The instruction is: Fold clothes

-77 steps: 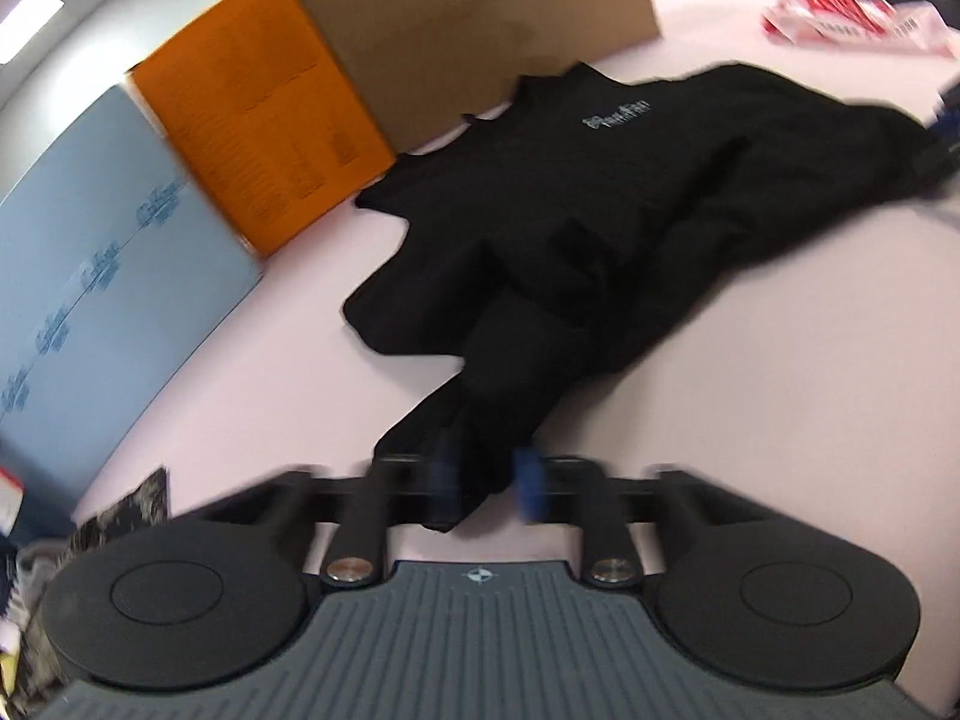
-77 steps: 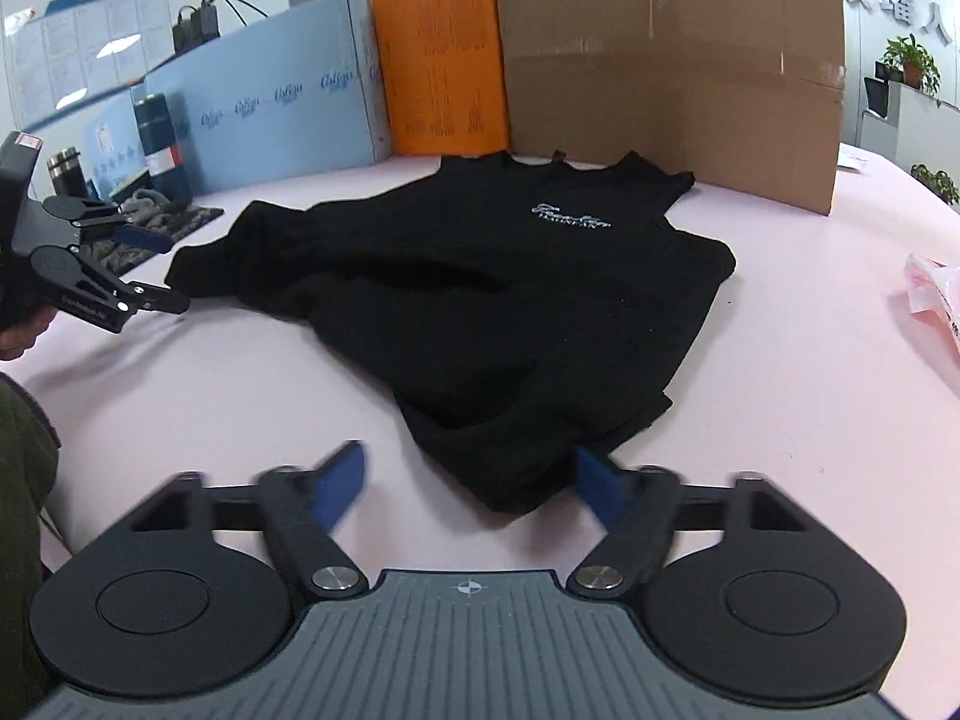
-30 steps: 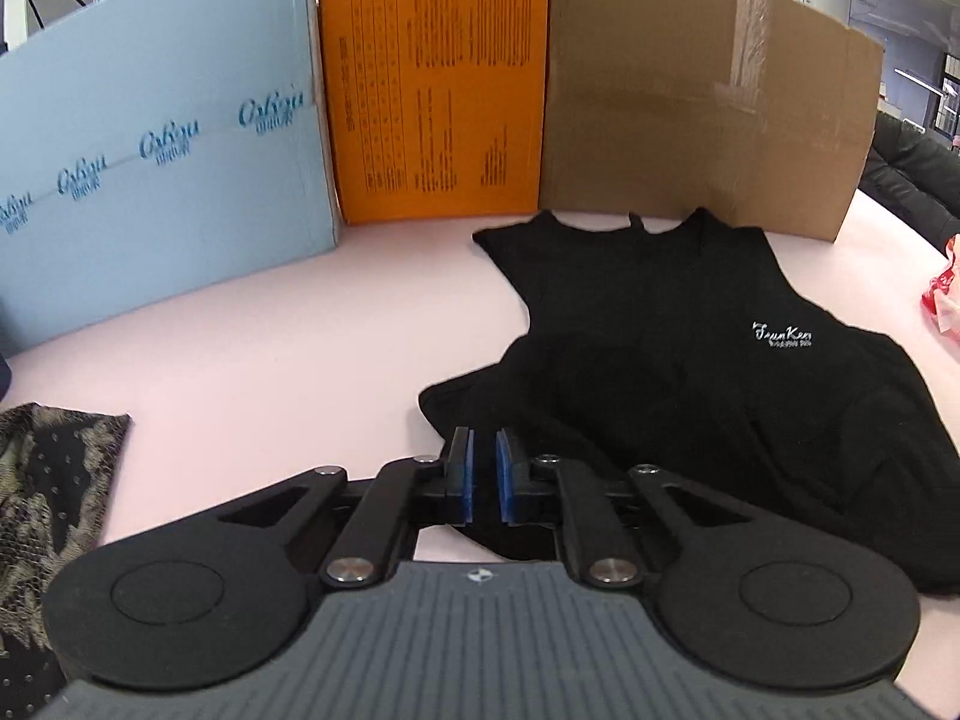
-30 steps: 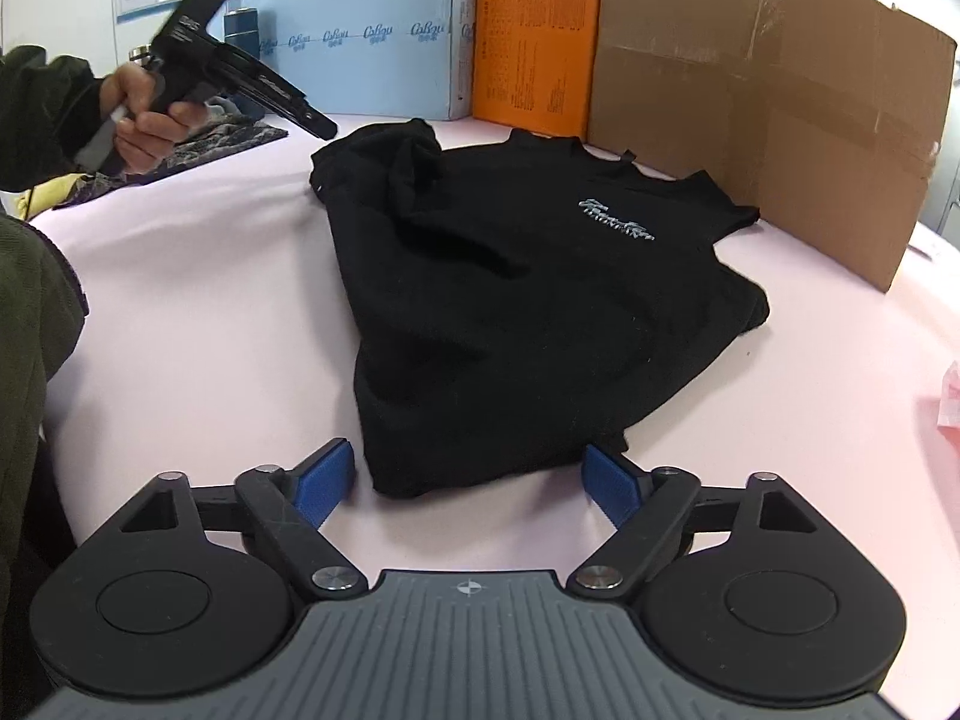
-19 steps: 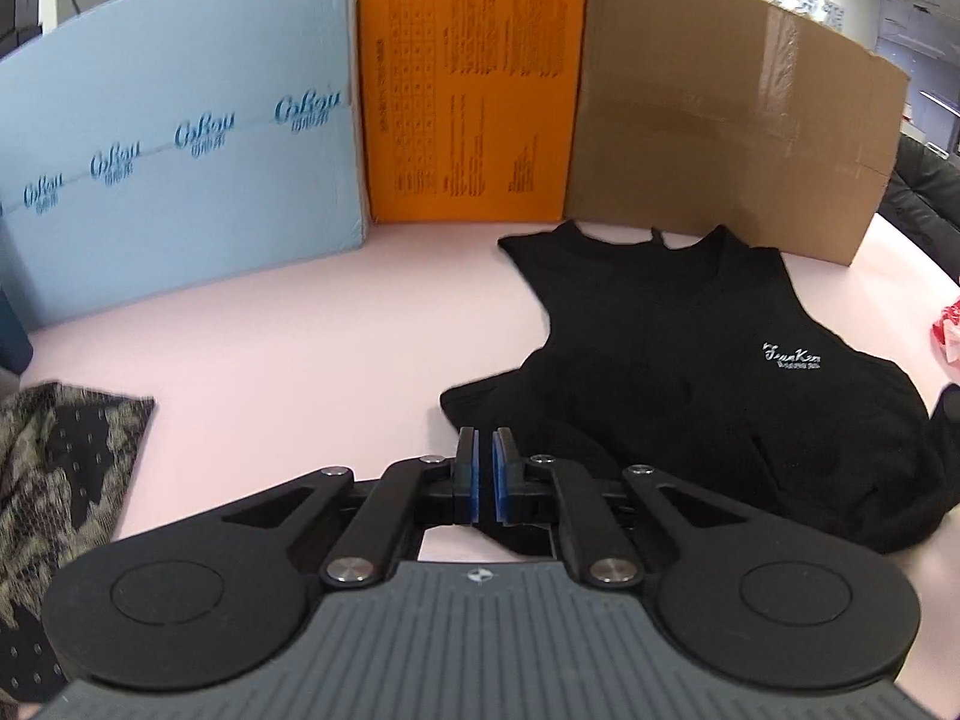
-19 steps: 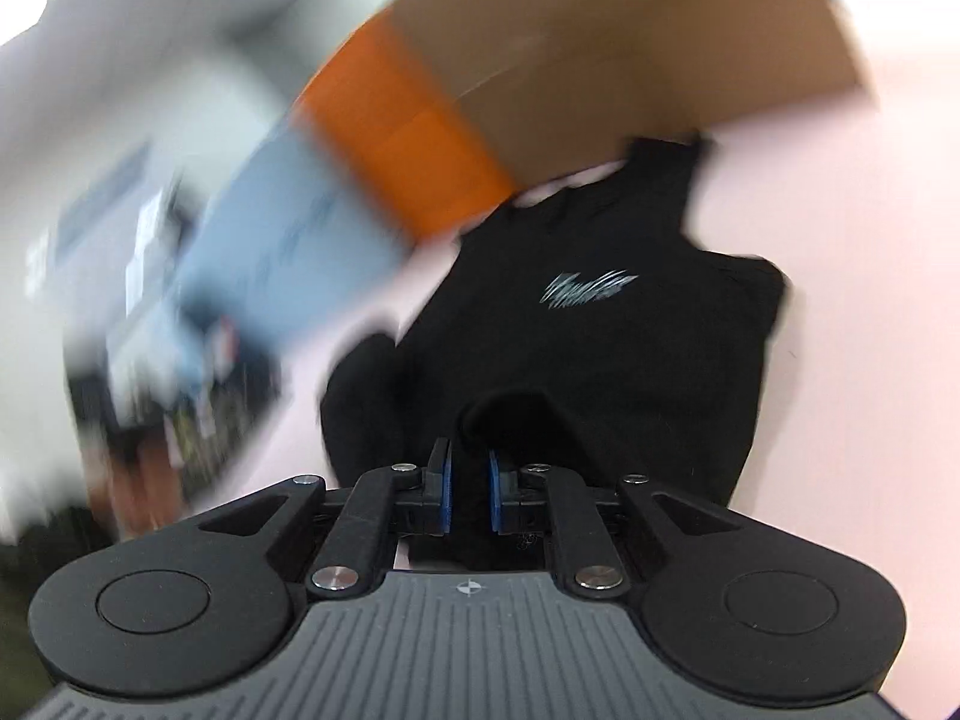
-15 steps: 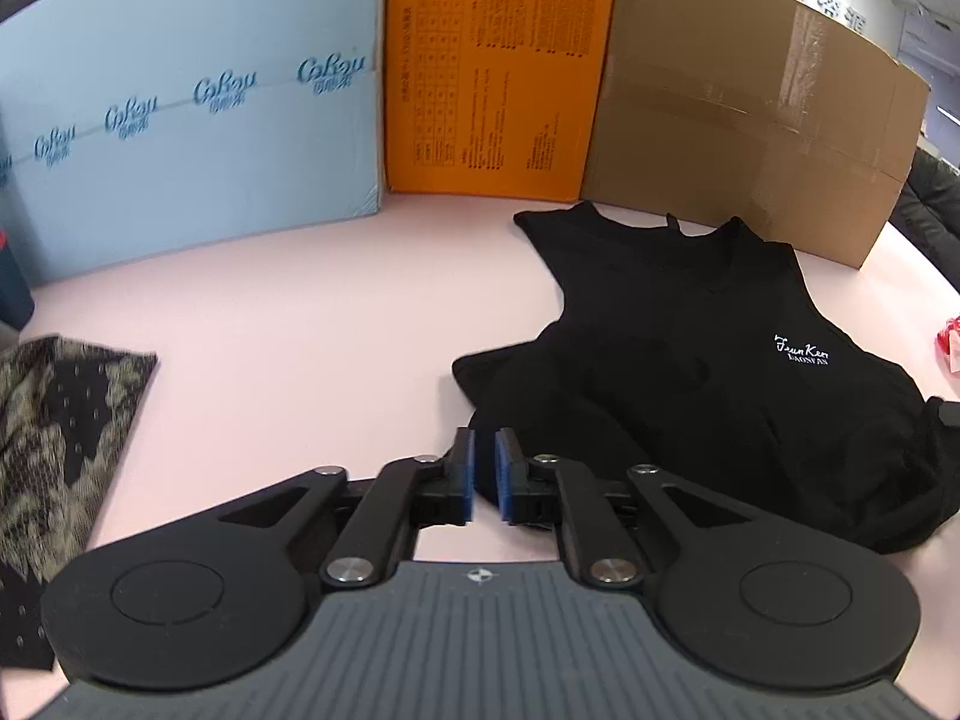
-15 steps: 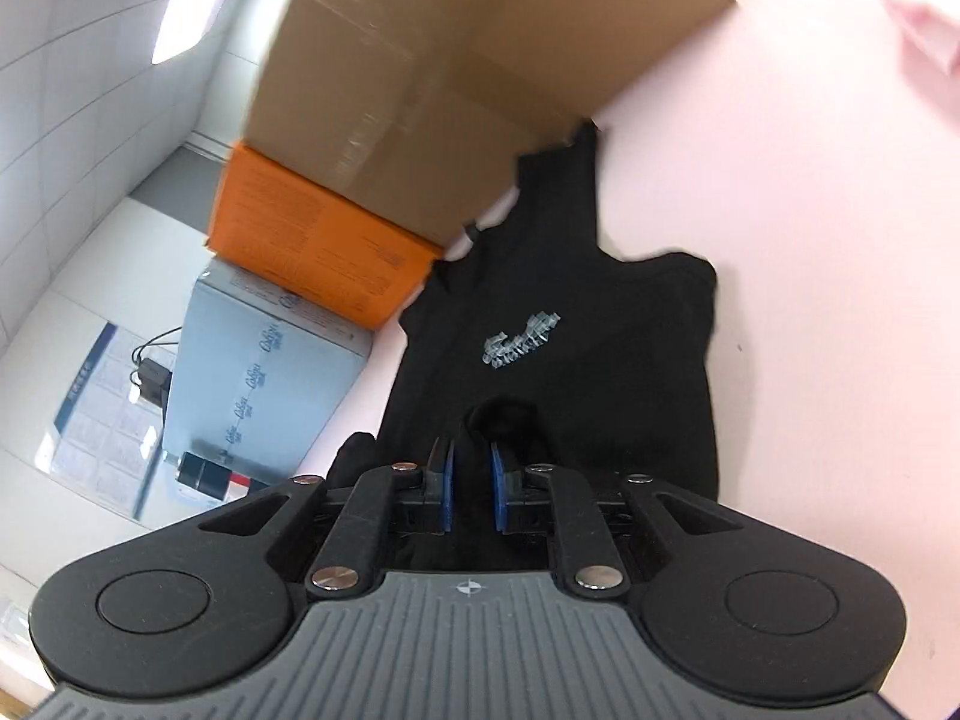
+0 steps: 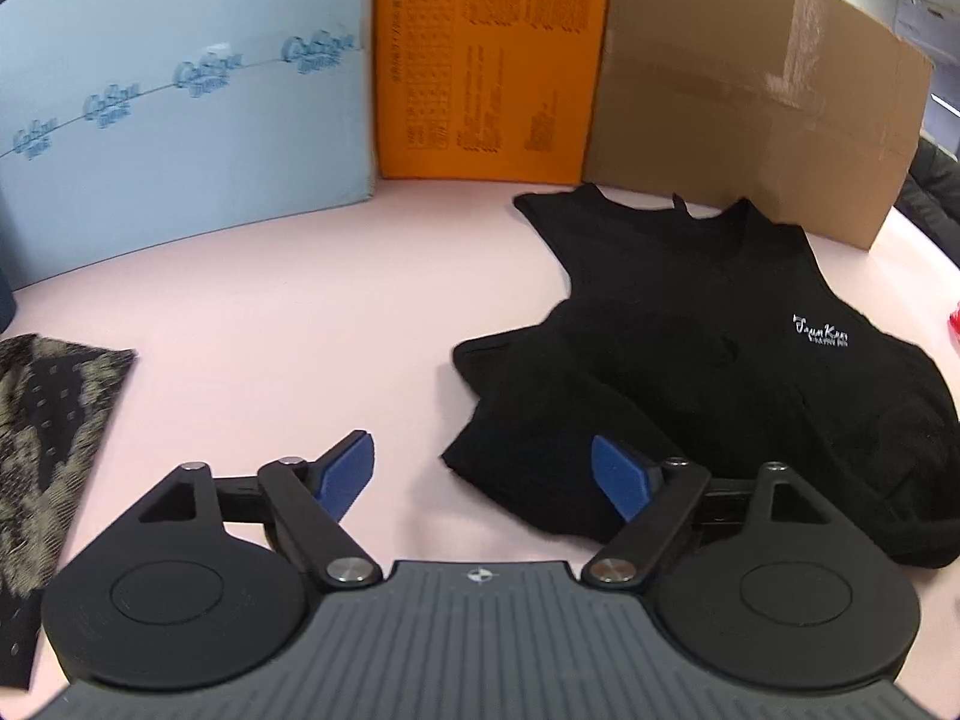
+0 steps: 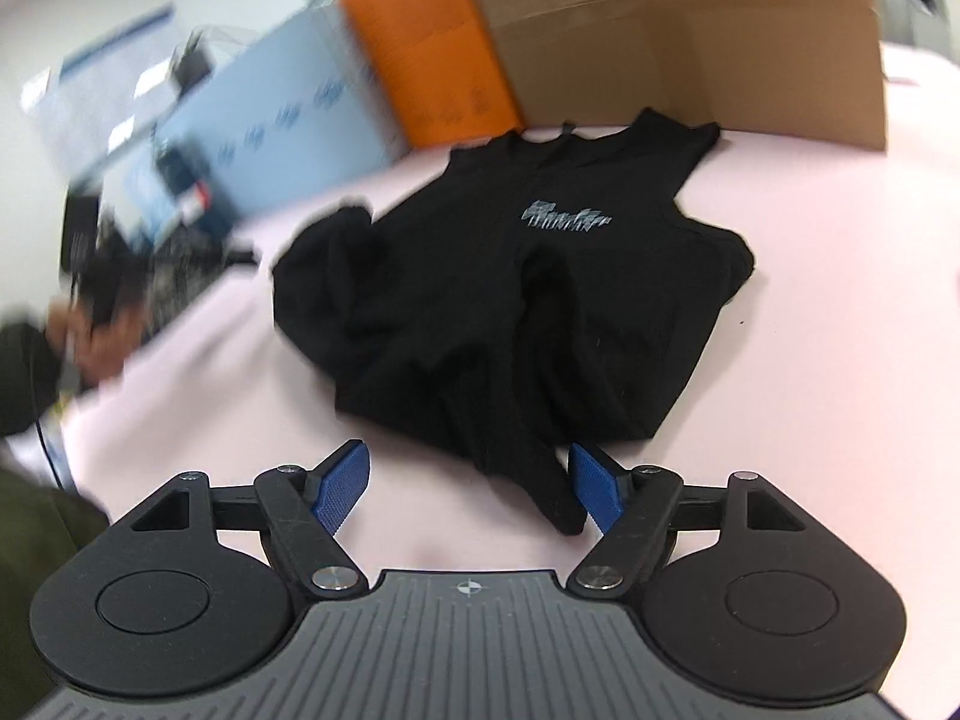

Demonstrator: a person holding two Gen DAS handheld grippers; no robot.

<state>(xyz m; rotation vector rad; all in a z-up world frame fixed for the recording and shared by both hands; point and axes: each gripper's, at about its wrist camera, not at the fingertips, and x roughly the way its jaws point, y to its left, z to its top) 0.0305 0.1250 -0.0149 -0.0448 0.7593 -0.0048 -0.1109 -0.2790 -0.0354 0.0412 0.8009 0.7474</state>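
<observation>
Shirt [image 9: 720, 372] lies rumpled on the surface [image 9: 270, 312], both hand-held grippers [image 9: 483, 480] [image 10: 468, 483] spread wide and empty; best regrip hem corners cleanly.

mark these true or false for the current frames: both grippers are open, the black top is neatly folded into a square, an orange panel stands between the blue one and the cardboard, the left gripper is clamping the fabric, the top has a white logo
1. Both grippers are open. True: the left gripper and the right gripper both have their jaws spread.
2. The black top is folded into a neat square. False: it lies rumpled, straps spread out.
3. An orange panel stands between the blue panel and the cardboard. True.
4. The left gripper clamps the fabric. False: it holds nothing.
5. The top bears a white logo. True.
</observation>
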